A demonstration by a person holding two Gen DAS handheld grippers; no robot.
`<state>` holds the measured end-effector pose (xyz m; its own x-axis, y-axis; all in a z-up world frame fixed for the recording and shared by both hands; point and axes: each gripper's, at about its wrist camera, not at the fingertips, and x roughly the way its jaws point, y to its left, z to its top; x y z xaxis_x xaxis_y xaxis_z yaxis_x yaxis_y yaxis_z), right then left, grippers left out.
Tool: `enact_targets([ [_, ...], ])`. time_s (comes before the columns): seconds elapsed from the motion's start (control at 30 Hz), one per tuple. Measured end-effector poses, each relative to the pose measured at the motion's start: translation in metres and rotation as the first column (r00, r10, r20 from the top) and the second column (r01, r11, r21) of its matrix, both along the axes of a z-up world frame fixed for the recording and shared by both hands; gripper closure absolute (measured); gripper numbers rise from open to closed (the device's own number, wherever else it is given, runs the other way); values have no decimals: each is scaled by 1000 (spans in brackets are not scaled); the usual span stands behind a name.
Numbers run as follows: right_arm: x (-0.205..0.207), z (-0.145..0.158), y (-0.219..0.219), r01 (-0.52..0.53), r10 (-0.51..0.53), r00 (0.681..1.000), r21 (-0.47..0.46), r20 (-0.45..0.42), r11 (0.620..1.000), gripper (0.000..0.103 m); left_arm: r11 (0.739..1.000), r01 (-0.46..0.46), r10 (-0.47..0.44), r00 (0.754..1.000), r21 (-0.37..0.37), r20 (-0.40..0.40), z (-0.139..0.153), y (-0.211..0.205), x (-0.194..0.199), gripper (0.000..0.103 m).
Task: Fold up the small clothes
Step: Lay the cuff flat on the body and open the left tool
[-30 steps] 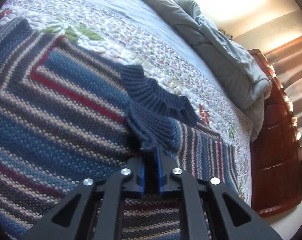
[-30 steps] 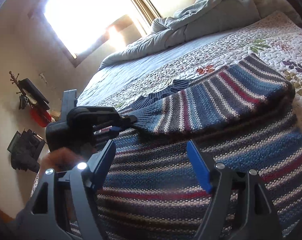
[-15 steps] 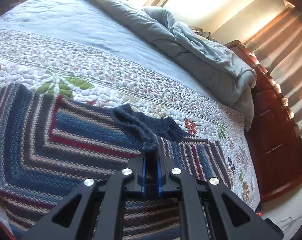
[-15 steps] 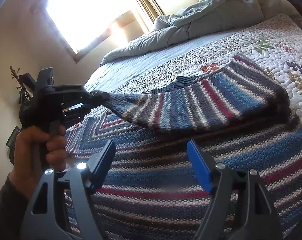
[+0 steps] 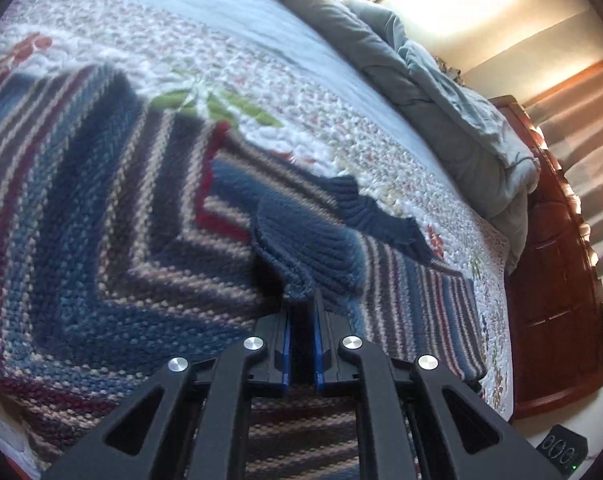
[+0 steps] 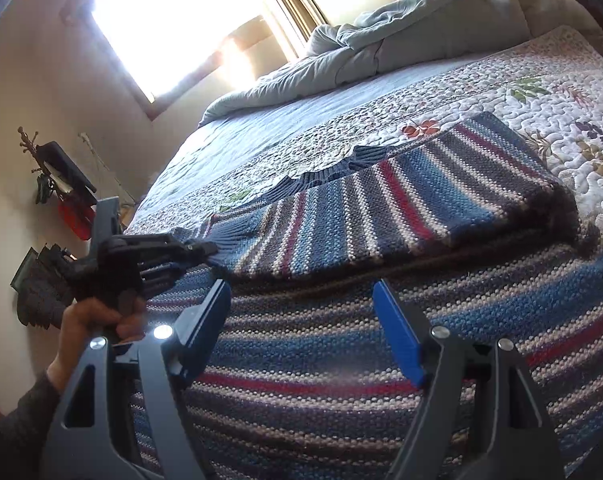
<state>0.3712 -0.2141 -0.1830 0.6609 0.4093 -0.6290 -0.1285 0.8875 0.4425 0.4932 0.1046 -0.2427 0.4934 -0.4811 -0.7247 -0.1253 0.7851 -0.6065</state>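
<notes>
A striped knit sweater [image 5: 101,216] in blue, red and cream lies spread on the quilted bed [image 5: 261,60]. My left gripper [image 5: 301,308] is shut on the sweater's navy ribbed cuff [image 5: 305,248] and holds the sleeve folded across the sweater's body. In the right wrist view the left gripper [image 6: 209,248] grips that cuff, and the striped sleeve [image 6: 381,208] runs from it to the fold at the right. My right gripper [image 6: 301,304] is open and empty, just above the sweater's body [image 6: 341,360].
A crumpled grey duvet [image 6: 401,40] lies at the head of the bed under a bright window [image 6: 173,20]. A dark wooden bed frame [image 5: 557,280] edges the bed. Bags hang on the wall [image 6: 61,196] at the left.
My left gripper lifted the cuff, then lowered it back toward the sweater's body, keeping the sleeve folded across. The right gripper has stayed open and nearly still.
</notes>
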Motion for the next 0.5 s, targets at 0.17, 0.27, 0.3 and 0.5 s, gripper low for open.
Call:
enact_targets([
  [0.17,1,-1,-1,-4,4,1000,2,-4,1000,29,999,-33,34,999,40,-38,2,7,-5,57],
  [0.27,3,-1,-4,1,-1,1000,8,-7,1000,29,992,-105,102,994,70,43,30,10,-17,30],
  [0.3,3,-1,-4,3,-3,1000,9,-8,1000,29,994,-95,91,994,59,64,37,7,-17,30],
  [0.5,2,-2,-3,4,-4,1000,7,-10,1000,29,998,-27,33,994,-52,109,34,-17,3,28],
])
